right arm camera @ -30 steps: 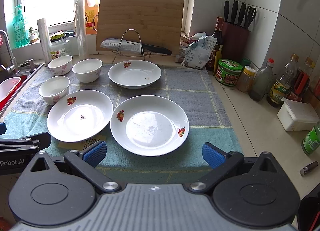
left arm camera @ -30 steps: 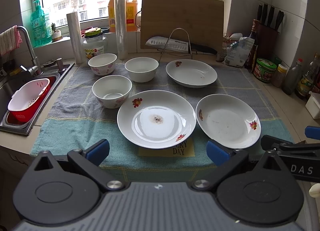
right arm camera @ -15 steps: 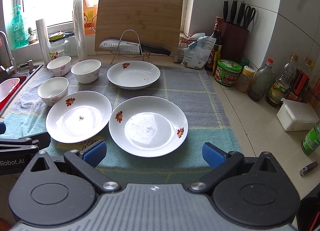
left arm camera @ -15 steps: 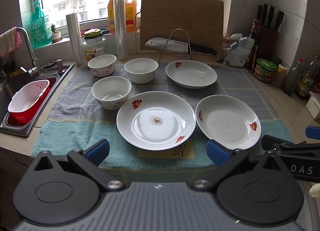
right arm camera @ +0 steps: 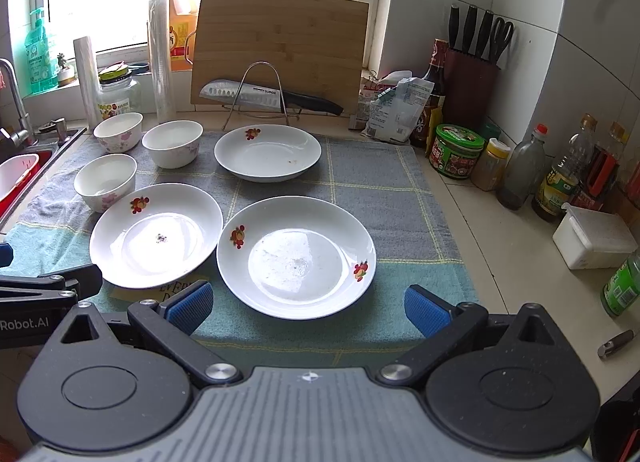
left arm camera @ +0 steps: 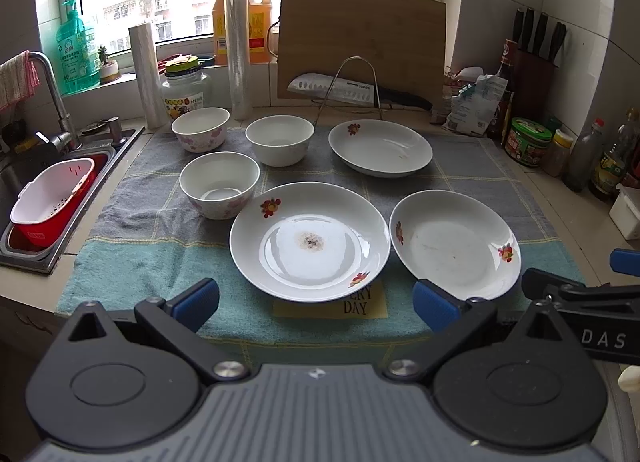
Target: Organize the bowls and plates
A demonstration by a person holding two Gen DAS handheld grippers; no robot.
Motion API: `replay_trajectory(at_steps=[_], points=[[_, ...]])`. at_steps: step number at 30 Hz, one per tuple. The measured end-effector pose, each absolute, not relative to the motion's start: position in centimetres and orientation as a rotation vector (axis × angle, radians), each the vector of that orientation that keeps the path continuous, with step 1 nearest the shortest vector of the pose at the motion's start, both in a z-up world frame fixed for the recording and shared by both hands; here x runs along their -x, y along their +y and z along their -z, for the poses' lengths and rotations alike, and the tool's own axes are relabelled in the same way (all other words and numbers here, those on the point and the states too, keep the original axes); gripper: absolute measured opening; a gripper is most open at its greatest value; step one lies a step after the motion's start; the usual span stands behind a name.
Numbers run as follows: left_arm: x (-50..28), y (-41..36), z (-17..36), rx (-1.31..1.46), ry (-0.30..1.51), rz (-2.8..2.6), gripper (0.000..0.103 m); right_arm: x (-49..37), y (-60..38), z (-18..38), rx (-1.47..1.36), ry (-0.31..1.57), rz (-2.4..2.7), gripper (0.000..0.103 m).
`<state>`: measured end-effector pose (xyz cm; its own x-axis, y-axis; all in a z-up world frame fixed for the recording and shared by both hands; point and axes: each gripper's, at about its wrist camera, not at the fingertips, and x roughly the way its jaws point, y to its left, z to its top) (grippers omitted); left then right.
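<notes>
Three plates and three bowls sit on a towel (left arm camera: pixel 132 262) spread over the bench (right arm camera: pixel 508 246). The near left plate (left arm camera: pixel 310 242) has a dark spot in its middle. The near right plate (right arm camera: pixel 296 258) lies just beside it, and their rims look like they almost touch. The far plate (right arm camera: pixel 267 153) sits behind them, near a wire rack (right arm camera: pixel 260 95) that holds a big knife (right arm camera: pixel 264 95).

The bowls are all on the left side. The flower bowl (left arm camera: pixel 219 185) is right next to the spotted plate. The plain white bowl (left arm camera: pixel 279 140) and the back flower bowl (left arm camera: pixel 200 129) stand behind it, close together.

The left gripper (left arm camera: pixel 316 302) is low at the front edge of the towel with its jaws wide apart, holding nothing. The spotted plate is straight ahead of it. The right gripper (right arm camera: pixel 306 306) is also low at the front edge (jaws wide too, and empty), and the near right plate sits straight ahead between its blue pads.

A sink (left arm camera: pixel 24 254) with a red and white basket (left arm camera: pixel 52 201) is at the far left.
</notes>
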<state>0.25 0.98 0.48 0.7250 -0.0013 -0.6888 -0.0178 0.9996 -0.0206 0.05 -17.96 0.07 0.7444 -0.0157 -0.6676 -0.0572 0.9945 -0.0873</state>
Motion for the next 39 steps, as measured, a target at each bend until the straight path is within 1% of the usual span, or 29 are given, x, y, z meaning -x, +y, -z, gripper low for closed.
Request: replay_trajectory(at_steps=[16, 24, 32, 39], points=[[-1.1, 1.4, 0.4, 0.011, 0.761, 0.059, 0.102, -0.5, -18.5, 1.3, 0.127, 0.664, -0.12, 0.103], [-1.8, 1.7, 1.3, 0.014, 0.769, 0.101, 0.102, -1.6, -19.4, 4.7, 0.126, 0.682, -0.176, 0.103], [-3.4, 2.1, 2.5, 0.003, 0.807, 0.114, 0.102, -4.0, -20.3, 9.7, 0.093, 0.768, -0.186, 0.103], [-5.6, 1.9, 3.1, -0.021, 0.832, 0.14, 0.102, -6.5, -20.7, 12.2, 0.077, 0.819, -0.155, 0.103]])
